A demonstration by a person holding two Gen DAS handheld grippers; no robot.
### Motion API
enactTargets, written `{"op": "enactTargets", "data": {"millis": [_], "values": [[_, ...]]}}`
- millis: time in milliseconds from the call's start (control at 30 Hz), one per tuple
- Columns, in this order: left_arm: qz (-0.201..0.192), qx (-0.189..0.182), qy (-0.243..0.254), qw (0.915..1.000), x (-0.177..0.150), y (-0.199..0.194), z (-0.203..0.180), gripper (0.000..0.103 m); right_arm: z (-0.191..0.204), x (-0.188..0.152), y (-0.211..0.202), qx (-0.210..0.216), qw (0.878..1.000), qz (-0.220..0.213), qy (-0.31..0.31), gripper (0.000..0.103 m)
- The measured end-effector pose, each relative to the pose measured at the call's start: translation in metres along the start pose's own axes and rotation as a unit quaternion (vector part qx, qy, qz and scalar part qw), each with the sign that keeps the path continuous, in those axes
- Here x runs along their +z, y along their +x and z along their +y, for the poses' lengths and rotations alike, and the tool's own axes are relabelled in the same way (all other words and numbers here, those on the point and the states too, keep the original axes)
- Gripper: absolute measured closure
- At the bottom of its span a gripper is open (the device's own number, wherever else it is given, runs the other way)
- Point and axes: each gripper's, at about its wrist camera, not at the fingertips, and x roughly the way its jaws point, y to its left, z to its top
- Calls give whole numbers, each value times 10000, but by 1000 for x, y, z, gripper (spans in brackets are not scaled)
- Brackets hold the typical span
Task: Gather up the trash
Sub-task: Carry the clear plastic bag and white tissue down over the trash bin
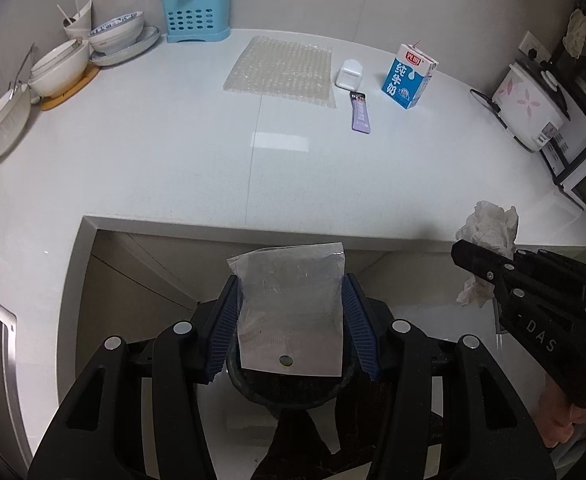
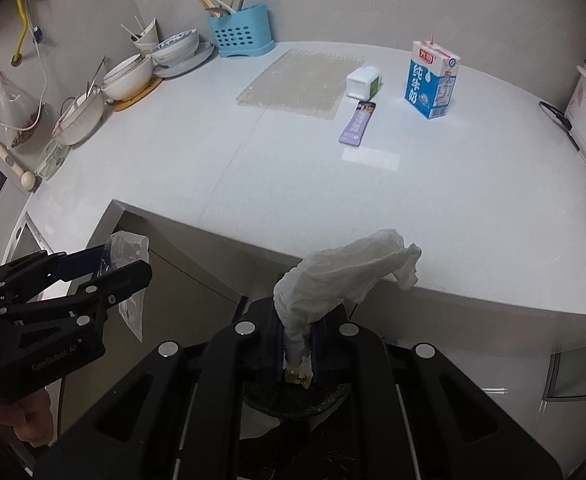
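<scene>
Crumpled tissue [image 2: 345, 276], light and limp, pinched at its twisted base in closed right gripper [image 2: 298, 344]; flimsy, slippery clear plastic bag [image 1: 293, 312] clamped across its width by left gripper [image 1: 291, 316], below counter edge [image 1: 333, 236]

clear plastic bag [image 1: 291, 312] and crumpled white tissue [image 2: 333, 280], each pinched, off counter.

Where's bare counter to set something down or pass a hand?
Free: the wide front and middle of the counter, from its near edge up to the bubble wrap sheet. Crowded: the bowls and blue utensil caddy at back left; the milk carton, white box, purple sachet and rice cooker on the right.
</scene>
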Motion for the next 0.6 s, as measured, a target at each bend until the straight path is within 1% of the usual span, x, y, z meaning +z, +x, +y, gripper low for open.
{"op": "enactTargets", "data": {"millis": [167, 333, 600], "values": [[83, -67, -84, 9999, -15, 13, 8, 53, 13, -11, 14, 10, 9998, 148, -150, 94], [145, -18, -75, 9999, -30, 29, 16, 53, 24, -26, 33, -18, 9989, 319, -342, 94], [190, -22, -48, 9998, -53, 62, 19, 53, 25, -55, 66, 48, 9978, 458, -482, 94]]}}
